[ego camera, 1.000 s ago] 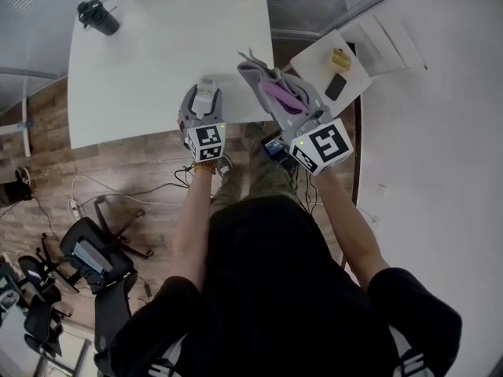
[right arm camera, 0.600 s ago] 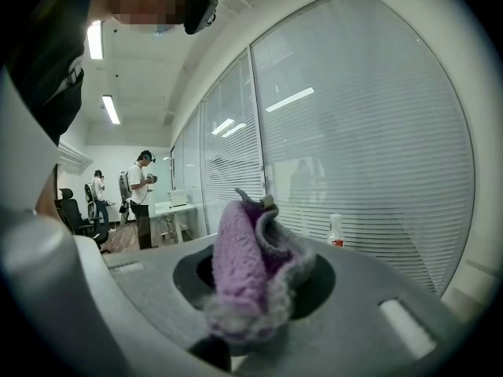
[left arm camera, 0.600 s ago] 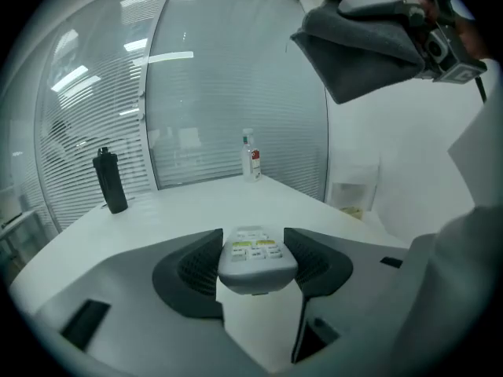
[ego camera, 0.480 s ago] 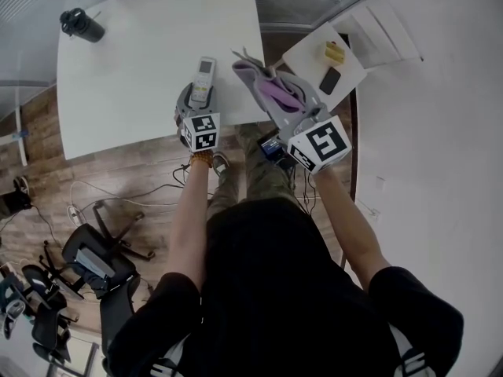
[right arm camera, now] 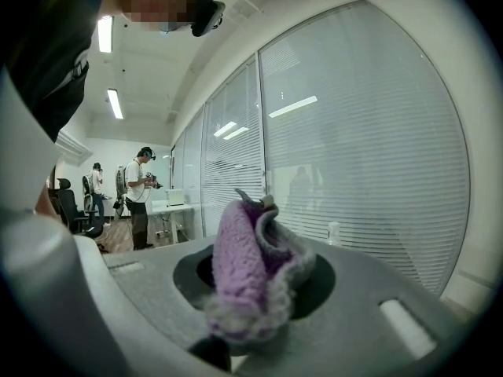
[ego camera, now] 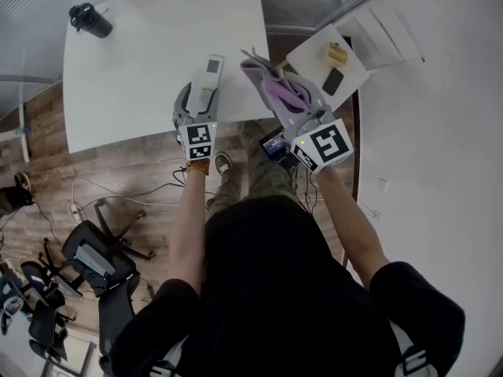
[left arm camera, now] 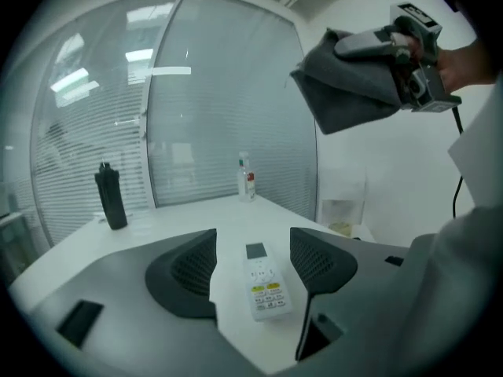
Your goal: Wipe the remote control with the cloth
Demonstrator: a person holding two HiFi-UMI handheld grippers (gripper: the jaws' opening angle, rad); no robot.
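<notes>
Right claw [ego camera: 266, 81] level, aloft — clutching cloth [right arm camera: 240, 261].

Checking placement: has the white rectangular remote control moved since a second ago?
Yes. The white rectangular remote control lies farther from the white table's near edge than before.

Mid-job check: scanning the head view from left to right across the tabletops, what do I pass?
black bottle → remote control → cloth → yellow item
</notes>
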